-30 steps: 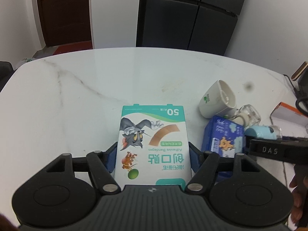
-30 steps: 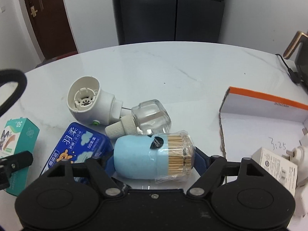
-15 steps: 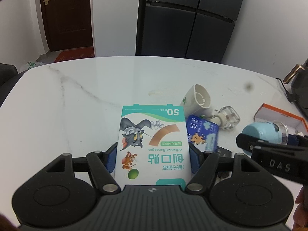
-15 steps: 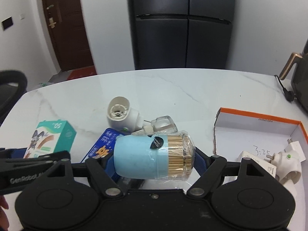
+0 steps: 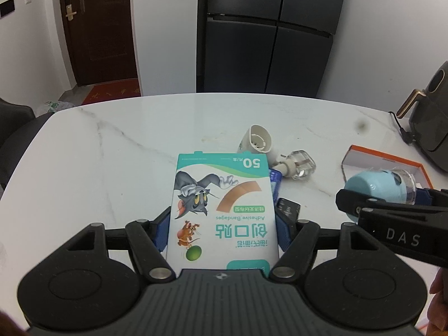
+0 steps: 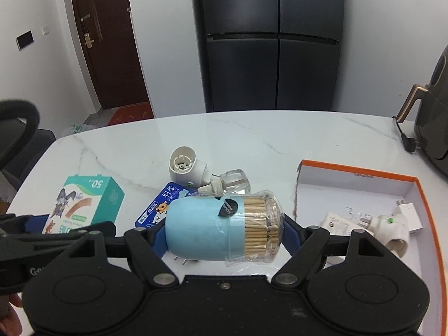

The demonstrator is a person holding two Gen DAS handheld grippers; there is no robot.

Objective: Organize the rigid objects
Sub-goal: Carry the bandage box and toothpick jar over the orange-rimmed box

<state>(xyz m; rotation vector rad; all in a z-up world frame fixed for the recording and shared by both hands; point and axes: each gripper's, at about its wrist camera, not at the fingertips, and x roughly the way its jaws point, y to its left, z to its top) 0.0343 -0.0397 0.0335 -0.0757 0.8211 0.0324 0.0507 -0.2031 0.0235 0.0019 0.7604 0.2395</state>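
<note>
My left gripper [image 5: 222,224] is shut on a teal-and-white bandage box [image 5: 222,210] with a cartoon cat on it, held above the white marble table [image 5: 112,154]. The same bandage box [image 6: 84,204] shows at the left of the right wrist view. My right gripper [image 6: 224,232] is shut on a light-blue toothpick jar [image 6: 221,232] lying sideways between the pads, its clear end full of toothpicks; the jar [image 5: 378,186] also appears at the right of the left wrist view. An orange-rimmed white box [image 6: 358,179] lies open on the table to the right.
On the table sit a white plug-in vaporizer [image 6: 186,168] with a clear bottle [image 6: 235,182], and a blue tissue pack [image 6: 162,204]. The orange-rimmed box holds a white adapter [image 6: 397,221] and a small carton [image 6: 340,222]. A dark appliance [image 6: 436,112] stands at the far right.
Both grippers have risen and pulled back with their loads; the table items look smaller and lower, and more of the fridge and door shows. The orange-rimmed box has come fully into view.
</note>
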